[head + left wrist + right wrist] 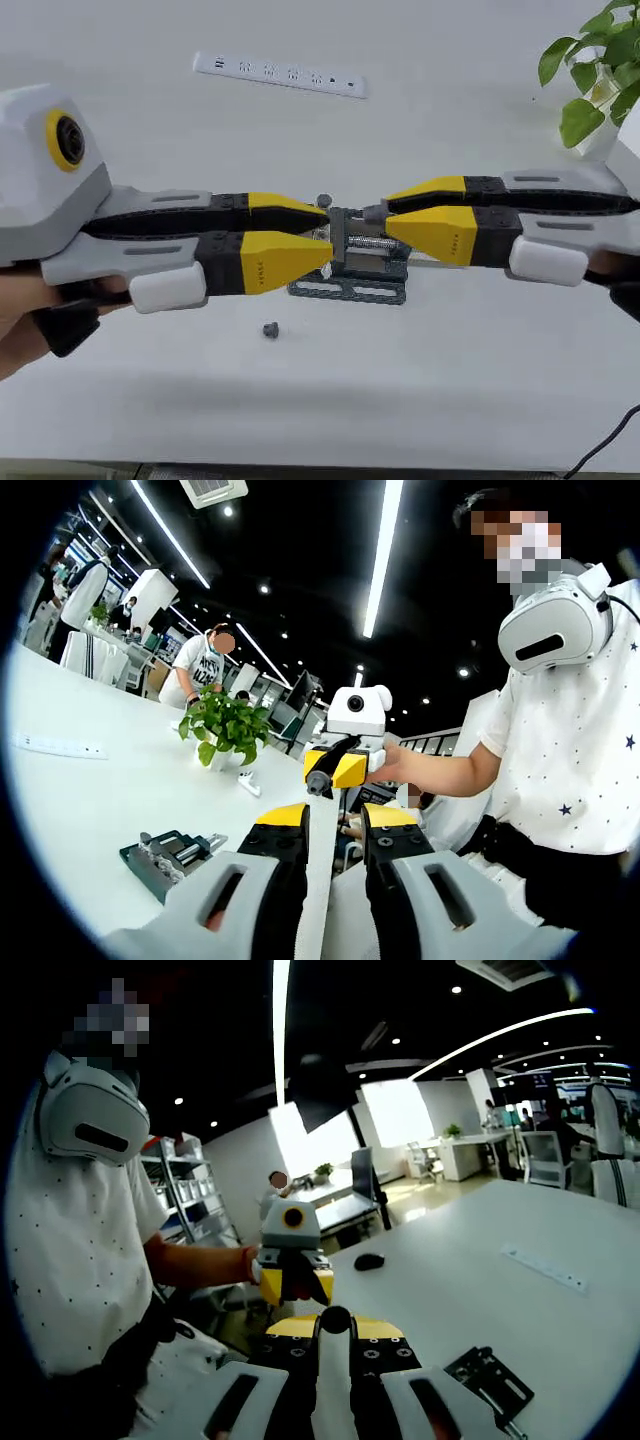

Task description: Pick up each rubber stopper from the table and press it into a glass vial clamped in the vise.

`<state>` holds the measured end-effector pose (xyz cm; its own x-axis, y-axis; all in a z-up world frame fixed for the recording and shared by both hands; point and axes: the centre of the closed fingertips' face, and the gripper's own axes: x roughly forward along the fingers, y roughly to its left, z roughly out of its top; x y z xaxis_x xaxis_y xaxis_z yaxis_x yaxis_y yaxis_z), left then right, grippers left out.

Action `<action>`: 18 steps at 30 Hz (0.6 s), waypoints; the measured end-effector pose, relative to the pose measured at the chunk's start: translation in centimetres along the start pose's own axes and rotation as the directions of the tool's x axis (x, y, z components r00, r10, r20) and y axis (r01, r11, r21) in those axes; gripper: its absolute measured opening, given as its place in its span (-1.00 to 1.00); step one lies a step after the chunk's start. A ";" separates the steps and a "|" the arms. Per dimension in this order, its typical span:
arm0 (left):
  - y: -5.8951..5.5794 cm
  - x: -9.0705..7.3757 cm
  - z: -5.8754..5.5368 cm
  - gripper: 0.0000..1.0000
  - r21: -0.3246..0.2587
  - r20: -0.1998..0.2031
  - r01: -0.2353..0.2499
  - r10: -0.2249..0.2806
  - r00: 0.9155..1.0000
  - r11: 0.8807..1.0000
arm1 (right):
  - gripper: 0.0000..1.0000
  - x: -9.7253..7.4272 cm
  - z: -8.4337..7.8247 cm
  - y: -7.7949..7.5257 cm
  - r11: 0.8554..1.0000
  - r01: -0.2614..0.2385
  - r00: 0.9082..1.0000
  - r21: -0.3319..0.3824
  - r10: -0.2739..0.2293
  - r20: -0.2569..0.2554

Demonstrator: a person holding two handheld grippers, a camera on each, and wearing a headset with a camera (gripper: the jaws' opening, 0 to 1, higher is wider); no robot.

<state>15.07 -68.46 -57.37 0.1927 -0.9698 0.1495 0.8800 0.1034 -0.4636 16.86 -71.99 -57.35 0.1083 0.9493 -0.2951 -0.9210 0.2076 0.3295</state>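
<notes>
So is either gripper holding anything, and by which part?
The right gripper pinches a stopper by its sides, at the jaw tips; the left gripper holds nothing.

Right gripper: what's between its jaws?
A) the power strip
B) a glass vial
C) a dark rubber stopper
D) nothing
C: in the right gripper view a small dark stopper sits pinched between the yellow jaw tips of the right gripper, and the left gripper view shows the same dark plug at that gripper's tip.
</notes>
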 end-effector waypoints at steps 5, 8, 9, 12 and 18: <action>1.5 -0.9 -0.9 -0.44 0.023 -0.032 -0.061 0.062 0.998 0.998 | -0.88 0.4 -0.4 -2.6 0.999 0.053 0.998 0.009 -0.053 -0.036; 2.2 -1.4 -1.5 -0.33 0.048 -0.054 -0.096 0.098 0.994 0.994 | -0.88 0.7 -0.6 -3.8 0.996 0.084 0.995 0.012 -0.083 -0.060; 2.6 -1.6 -1.8 -0.30 0.063 -0.072 -0.114 0.119 0.990 0.991 | -0.88 0.9 -0.7 -4.3 0.995 0.096 0.993 0.017 -0.094 -0.070; 3.5 -2.0 -2.6 -0.17 0.089 -0.100 -0.148 0.157 0.982 0.985 | -0.88 1.2 -1.1 -5.4 0.993 0.120 0.988 0.015 -0.118 -0.096; 5.3 -2.8 -4.2 0.11 0.173 -0.156 -0.213 0.241 0.958 0.962 | -0.88 2.1 -2.0 -7.4 0.985 0.172 0.971 0.000 -0.169 -0.167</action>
<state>17.37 -66.13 -63.95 0.3287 -0.9386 -0.1043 0.8800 0.3446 -0.3268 23.16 -72.03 -62.21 0.1989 0.8475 -0.4921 -0.8886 0.3677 0.2742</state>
